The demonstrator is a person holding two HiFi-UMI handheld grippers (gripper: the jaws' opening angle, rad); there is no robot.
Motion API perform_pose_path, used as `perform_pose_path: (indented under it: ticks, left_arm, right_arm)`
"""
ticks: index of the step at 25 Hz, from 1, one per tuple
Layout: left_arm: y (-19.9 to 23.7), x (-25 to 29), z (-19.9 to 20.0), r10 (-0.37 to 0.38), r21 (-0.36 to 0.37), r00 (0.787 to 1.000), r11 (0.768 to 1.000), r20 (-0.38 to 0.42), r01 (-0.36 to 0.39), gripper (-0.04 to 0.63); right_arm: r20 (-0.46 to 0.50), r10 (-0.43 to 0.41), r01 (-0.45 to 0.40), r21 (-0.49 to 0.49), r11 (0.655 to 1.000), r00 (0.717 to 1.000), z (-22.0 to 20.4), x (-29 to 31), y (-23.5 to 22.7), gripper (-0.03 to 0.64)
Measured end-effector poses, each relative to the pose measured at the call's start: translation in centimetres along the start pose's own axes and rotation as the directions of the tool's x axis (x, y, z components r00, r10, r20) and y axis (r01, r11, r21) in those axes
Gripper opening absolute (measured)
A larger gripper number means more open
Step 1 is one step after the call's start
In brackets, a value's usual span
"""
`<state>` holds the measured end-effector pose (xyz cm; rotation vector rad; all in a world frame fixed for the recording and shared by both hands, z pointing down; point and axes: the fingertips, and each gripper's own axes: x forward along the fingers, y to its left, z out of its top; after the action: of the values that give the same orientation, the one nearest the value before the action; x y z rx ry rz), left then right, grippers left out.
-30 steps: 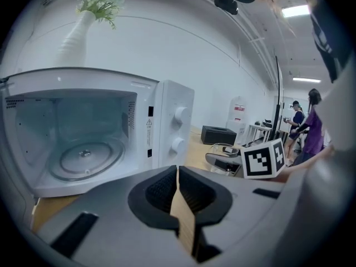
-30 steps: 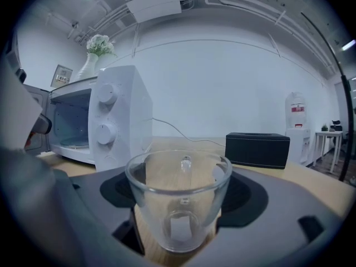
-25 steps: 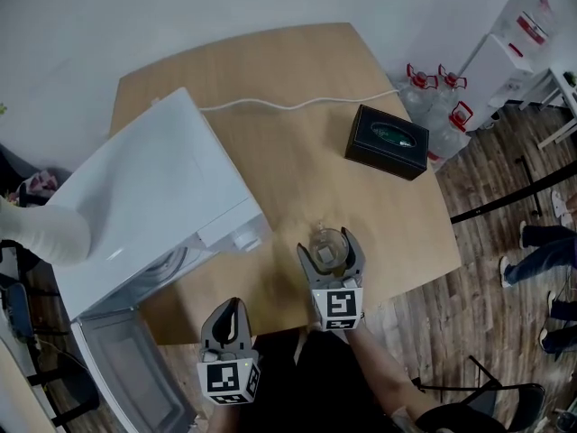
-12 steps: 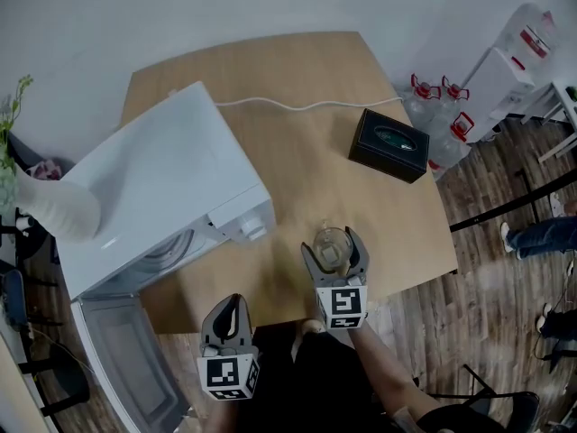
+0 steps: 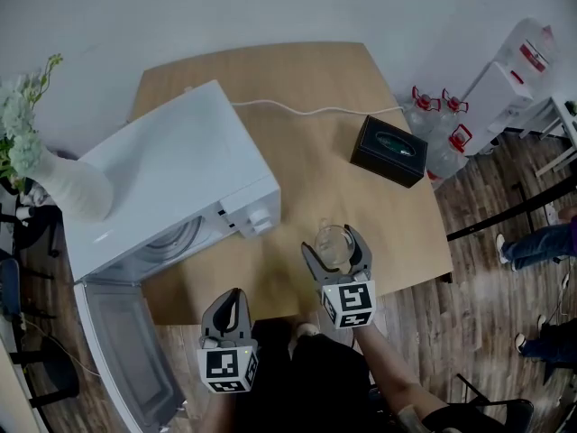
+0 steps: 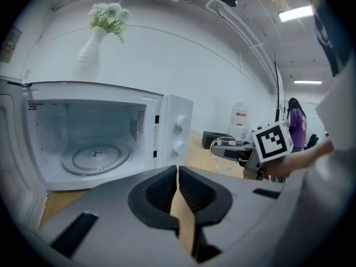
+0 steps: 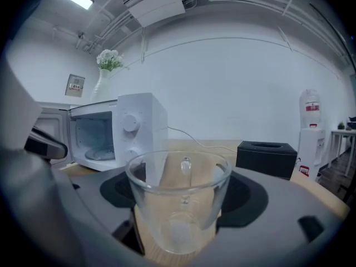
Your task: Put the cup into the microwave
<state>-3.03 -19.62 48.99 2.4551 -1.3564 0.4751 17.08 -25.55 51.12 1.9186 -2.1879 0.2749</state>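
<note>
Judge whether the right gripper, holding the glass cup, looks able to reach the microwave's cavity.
Probably yes: the microwave door stands wide open, the cavity holds only its turntable, and bare table separates it from the right gripper holding the cup. The left gripper sits clear of that path.

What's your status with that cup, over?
Right claw shut on glass cup. Left claw shut, empty. Microwave door open, turntable bare; nothing between cup and opening.

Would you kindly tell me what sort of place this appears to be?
Most likely an office break corner or lab room, though I can't be sure: a white microwave on a wooden table, and a water dispenser by the wall with spare water jugs beside it.
</note>
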Motion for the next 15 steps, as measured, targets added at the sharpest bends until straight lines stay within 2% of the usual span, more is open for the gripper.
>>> perform_pose_path:
  ticks: [15]
  left_arm:
    - [2.6, -0.9, 3.0, 0.057, -0.029, 0.995, 0.998, 0.087, -0.055, 0.009]
  right_arm:
    - [-0.004, 0.099, -0.099, -0.057, 0.993, 0.995, 4.0, -1.8, 2.7, 0.367]
